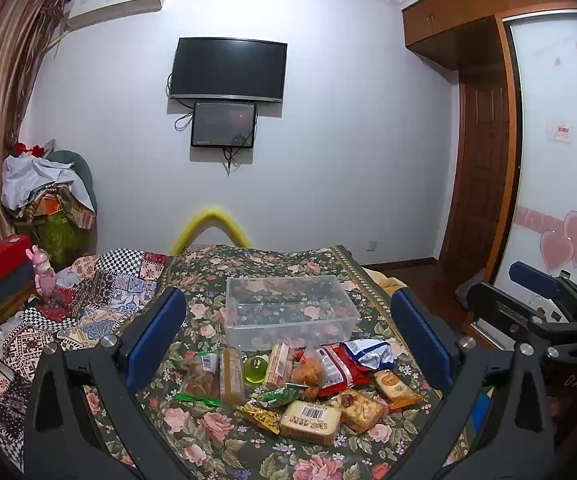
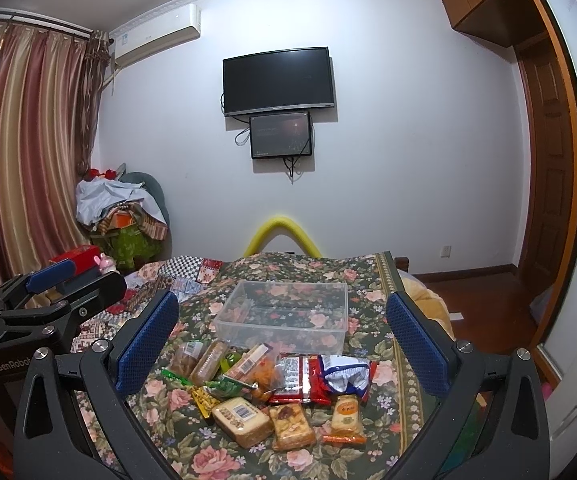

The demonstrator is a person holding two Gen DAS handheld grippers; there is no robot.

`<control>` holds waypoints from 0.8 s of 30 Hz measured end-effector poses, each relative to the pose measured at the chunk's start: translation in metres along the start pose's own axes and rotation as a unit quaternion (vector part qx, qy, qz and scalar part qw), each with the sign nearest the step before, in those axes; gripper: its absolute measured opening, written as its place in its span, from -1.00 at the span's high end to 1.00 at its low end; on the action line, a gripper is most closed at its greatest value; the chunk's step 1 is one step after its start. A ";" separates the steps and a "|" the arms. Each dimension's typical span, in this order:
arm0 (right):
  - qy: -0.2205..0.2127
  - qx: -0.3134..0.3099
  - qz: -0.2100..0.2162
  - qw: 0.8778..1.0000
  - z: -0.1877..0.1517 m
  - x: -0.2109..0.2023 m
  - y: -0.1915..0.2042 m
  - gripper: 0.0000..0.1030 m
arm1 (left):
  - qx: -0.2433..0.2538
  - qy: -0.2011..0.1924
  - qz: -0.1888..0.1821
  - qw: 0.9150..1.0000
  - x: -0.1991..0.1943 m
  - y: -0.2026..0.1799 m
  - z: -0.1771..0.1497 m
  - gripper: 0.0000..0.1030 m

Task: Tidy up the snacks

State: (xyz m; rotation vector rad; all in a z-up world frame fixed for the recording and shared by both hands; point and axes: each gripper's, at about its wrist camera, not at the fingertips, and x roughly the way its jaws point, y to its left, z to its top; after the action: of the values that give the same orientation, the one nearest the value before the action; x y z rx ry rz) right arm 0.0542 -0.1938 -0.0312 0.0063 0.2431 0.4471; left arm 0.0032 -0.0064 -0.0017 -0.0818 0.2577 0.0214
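Left gripper (image 1: 288,336) and right gripper (image 2: 282,338) held wide apart, nothing gripped. Snack pile (image 1: 300,384) laid on floral bedspread (image 1: 208,432), just before clear bin (image 1: 288,308). Pink toy (image 1: 42,276) fully seen only in left view.

A dark television (image 1: 228,70) is mounted on the white wall (image 1: 348,140); striped curtains (image 2: 24,152) are drawn, perhaps over a window.

My left gripper (image 1: 288,340) hangs with jaws spread wide over the floral bed (image 1: 208,432); wrapped snacks (image 1: 300,384) lie just before a clear plastic box (image 1: 292,312), right gripper (image 1: 536,292) beside me
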 end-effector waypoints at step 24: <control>0.194 0.020 -0.053 0.979 -0.080 0.076 -0.065 -1.00 | 0.000 0.225 -0.003 0.974 0.119 0.033 -0.095 -1.00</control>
State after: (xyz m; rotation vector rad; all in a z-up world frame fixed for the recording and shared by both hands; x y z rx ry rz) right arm 0.1294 -0.2236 -0.1303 -0.0553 0.6343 0.3348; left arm 0.0933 0.0201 -0.1265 -0.0877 0.7102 -0.0034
